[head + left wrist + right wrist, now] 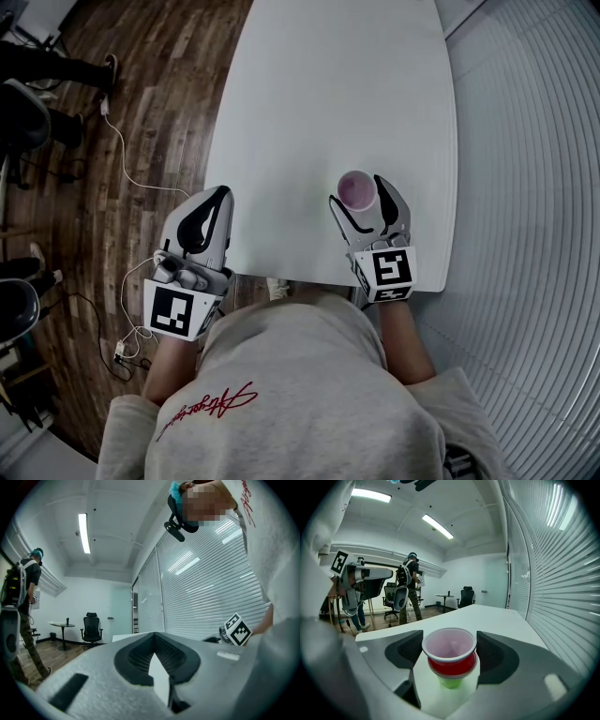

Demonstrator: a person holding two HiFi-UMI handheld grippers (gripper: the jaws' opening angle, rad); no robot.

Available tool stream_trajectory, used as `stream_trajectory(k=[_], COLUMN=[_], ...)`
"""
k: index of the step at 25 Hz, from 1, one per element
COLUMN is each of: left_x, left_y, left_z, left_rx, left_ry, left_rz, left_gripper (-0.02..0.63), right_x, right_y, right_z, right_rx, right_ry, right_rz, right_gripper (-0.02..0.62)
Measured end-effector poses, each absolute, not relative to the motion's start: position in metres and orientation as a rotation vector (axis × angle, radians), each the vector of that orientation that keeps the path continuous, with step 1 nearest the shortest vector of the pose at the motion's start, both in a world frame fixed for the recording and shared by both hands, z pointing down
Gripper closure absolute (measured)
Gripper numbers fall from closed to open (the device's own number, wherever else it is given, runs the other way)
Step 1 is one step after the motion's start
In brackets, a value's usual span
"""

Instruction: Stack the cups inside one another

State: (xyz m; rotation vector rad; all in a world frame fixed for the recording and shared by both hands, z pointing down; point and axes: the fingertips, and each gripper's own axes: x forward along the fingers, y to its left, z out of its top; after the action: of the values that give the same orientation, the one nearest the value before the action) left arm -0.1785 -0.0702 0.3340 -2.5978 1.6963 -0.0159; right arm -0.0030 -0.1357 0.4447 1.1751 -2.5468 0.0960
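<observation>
A stack of three nested cups (356, 189), pink-white on top, red in the middle and green at the bottom (451, 667), stands upright near the front right of the white table (328, 94). My right gripper (358, 194) has its jaws on either side of the stack and the pads meet the top cup's rim (450, 644). Whether the green base rests on the table or hangs just above it I cannot tell. My left gripper (217, 197) hovers at the table's left front edge, shut and holding nothing (154, 641).
Slatted blinds (534, 141) run along the table's right side. Wooden floor with a white cable (127, 169) lies to the left. A person with a backpack (410, 590) and office chairs (466, 597) stand further back in the room.
</observation>
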Motion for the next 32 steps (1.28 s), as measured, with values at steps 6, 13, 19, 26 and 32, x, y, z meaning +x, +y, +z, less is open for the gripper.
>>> stream_trajectory(k=[6, 13, 19, 26, 32], left_x=[-0.177, -0.177, -0.177, -0.177, -0.176], left_y=[-0.069, -0.069, -0.069, -0.070, -0.070], left_z=[0.336, 0.330, 0.331, 0.332, 0.335], left_rx=[-2.601, -2.604, -2.612, -2.611, -2.609], left_ry=[1.692, 1.692, 1.689, 1.684, 1.686], left_rz=[-0.014, -0.013, -0.011, -0.010, -0.014], left_gripper=[0.609, 0.609, 0.609, 0.609, 0.609], right_x=[-0.003, 0.000, -0.001, -0.002, -0.002], right_y=[-0.135, -0.135, -0.135, -0.133, -0.134], right_z=[0.448, 0.445, 0.447, 0.452, 0.457], right_rx=[1.177, 1.176, 1.177, 1.166, 1.164], right_ry=[-2.544, -2.533, -2.530, -2.523, -2.528], right_rz=[0.099, 0.108, 0.108, 0.117, 0.120], right_gripper=[0.239, 0.239, 0.239, 0.239, 0.239])
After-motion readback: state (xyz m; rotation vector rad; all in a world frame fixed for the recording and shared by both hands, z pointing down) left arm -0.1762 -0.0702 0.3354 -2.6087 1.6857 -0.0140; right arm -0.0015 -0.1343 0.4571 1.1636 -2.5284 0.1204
